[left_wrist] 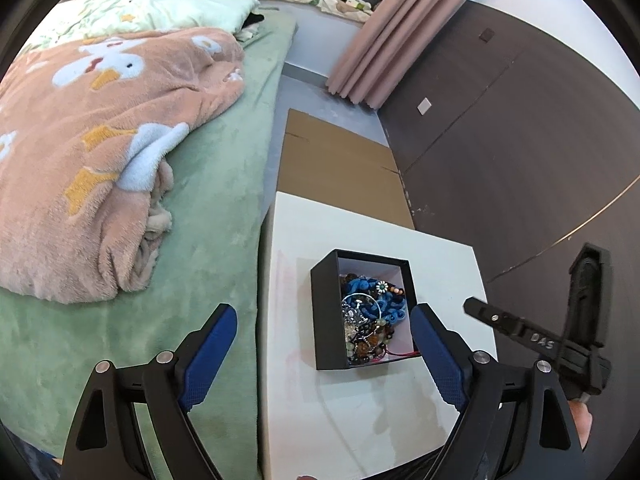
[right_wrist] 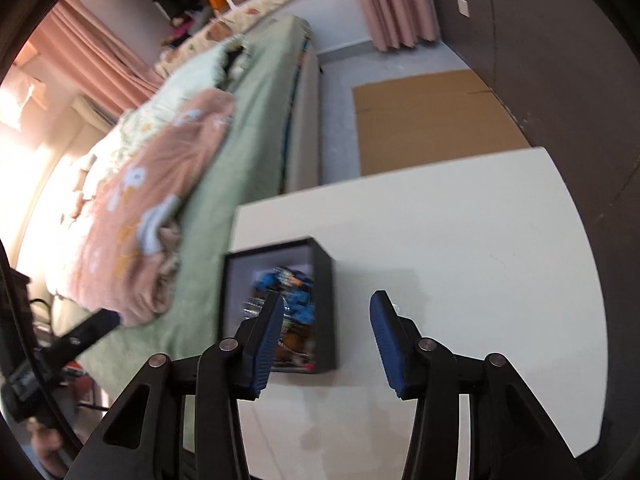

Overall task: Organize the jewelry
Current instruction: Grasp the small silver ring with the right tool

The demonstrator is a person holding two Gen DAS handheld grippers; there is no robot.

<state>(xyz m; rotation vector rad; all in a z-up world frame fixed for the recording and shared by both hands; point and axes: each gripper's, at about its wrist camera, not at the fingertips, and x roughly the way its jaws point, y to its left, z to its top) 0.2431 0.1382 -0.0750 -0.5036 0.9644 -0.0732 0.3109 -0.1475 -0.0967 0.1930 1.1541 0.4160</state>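
A black box (left_wrist: 325, 332) with a white inside stands on the white table (left_wrist: 360, 408). It holds a tangle of jewelry (left_wrist: 372, 312): blue beads, thin bangles, brown and green bead strings. My left gripper (left_wrist: 323, 312) hovers above it, open wide, with the box between its blue pads (left_wrist: 212, 344) and no pad touching it. In the right wrist view, which is blurred, my right gripper (right_wrist: 327, 296) is open over the box's right wall (right_wrist: 325, 312) with nothing held. Its left pad (right_wrist: 268, 332) overlaps the jewelry (right_wrist: 298, 292). The right gripper's body (left_wrist: 580, 320) shows at the right of the left wrist view.
A bed with a green cover (left_wrist: 216, 208) and a pink fleece blanket (left_wrist: 80, 152) runs along the table's left side. Flat cardboard (left_wrist: 340, 164) lies on the floor beyond the table. A dark panelled wall (left_wrist: 520, 140) and a pink curtain (left_wrist: 384, 40) are at the right.
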